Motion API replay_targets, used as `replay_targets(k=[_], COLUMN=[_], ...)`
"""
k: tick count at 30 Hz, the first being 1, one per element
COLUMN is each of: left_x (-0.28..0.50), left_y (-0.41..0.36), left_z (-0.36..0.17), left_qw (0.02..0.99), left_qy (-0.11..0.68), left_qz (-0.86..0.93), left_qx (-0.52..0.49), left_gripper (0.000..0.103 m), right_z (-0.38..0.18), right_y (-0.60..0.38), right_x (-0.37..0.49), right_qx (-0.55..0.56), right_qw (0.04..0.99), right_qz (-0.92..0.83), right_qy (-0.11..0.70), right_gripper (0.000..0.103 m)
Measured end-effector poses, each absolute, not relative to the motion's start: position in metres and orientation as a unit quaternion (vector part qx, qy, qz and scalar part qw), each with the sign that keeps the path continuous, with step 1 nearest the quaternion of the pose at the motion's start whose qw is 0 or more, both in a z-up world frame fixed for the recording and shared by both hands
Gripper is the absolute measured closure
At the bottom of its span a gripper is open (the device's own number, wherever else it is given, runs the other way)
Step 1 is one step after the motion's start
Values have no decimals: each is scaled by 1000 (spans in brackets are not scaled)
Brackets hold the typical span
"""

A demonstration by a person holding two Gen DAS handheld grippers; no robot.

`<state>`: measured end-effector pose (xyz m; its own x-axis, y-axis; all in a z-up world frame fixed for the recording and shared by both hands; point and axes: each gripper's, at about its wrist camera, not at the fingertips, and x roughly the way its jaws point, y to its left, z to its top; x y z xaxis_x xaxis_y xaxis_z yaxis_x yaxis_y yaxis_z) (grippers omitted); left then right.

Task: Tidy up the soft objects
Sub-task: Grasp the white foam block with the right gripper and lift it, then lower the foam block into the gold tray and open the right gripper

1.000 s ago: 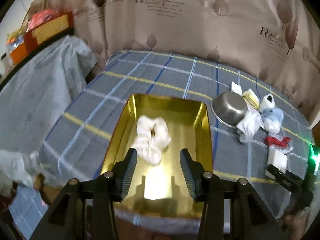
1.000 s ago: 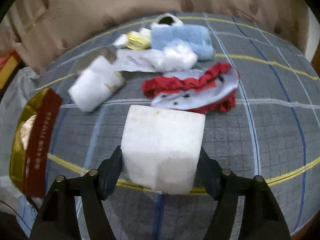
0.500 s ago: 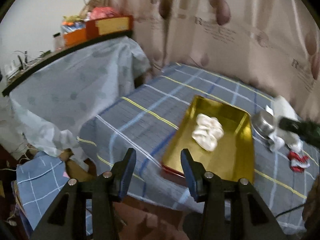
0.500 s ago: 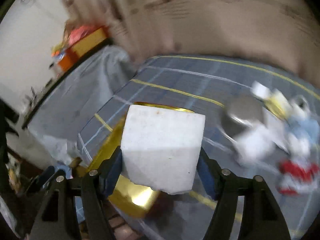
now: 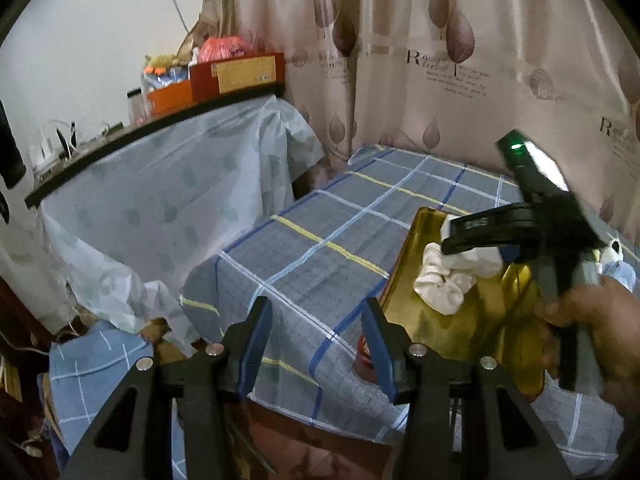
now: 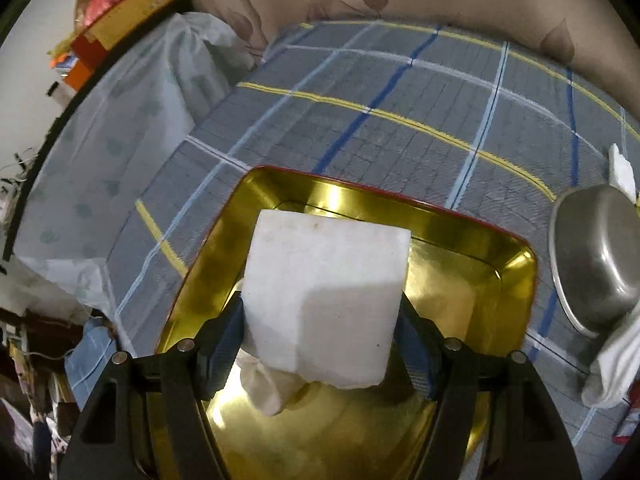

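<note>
My right gripper [image 6: 320, 344] is shut on a white sponge block [image 6: 324, 296] and holds it over the gold tray [image 6: 516, 276]. A white scrunchie [image 6: 264, 388] lies in the tray, partly hidden under the block. In the left wrist view the right gripper [image 5: 460, 240] hovers over the gold tray [image 5: 404, 276], above the white scrunchie [image 5: 444, 284]. My left gripper [image 5: 318, 348] is open and empty, off the table's left front corner.
A steel bowl [image 6: 596, 256] sits right of the tray, with a white sock [image 6: 612, 364] beside it. The table has a blue plaid cloth [image 6: 400, 92]. A covered side table [image 5: 168, 192] with boxes stands at left; curtain [image 5: 440, 52] behind.
My right gripper has carried the sponge block from the table's right side to above the tray. My left gripper has drawn back and swung left, away from the tray.
</note>
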<state>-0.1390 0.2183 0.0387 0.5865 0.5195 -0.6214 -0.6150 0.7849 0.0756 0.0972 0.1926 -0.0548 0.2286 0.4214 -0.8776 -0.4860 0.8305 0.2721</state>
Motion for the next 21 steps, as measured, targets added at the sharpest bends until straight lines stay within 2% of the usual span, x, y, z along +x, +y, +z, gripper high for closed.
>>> replay_targets(k=[4,11,17,21], left_x=[-136,-135,-135,-134], left_y=[214,217,212,204], left_z=[38,38,37,37], left_qw=[889,887,889,890], left_qy=[325,327,324,324], left_qz=[316,319,319,318], left_qx=[-64,-66,-56,-40], left_gripper=[54,53,53,52], right_z=[-61,-39,-3,6], right_y=[212,209,152,97], right_x=[104,86,48,11], right_qx=[-40,-78,-28,-41], right_qw=[778,821,864,902], right_qz=[293,277,291,254], right_qy=[554,493,410,348], right_gripper=[33,8,4,1])
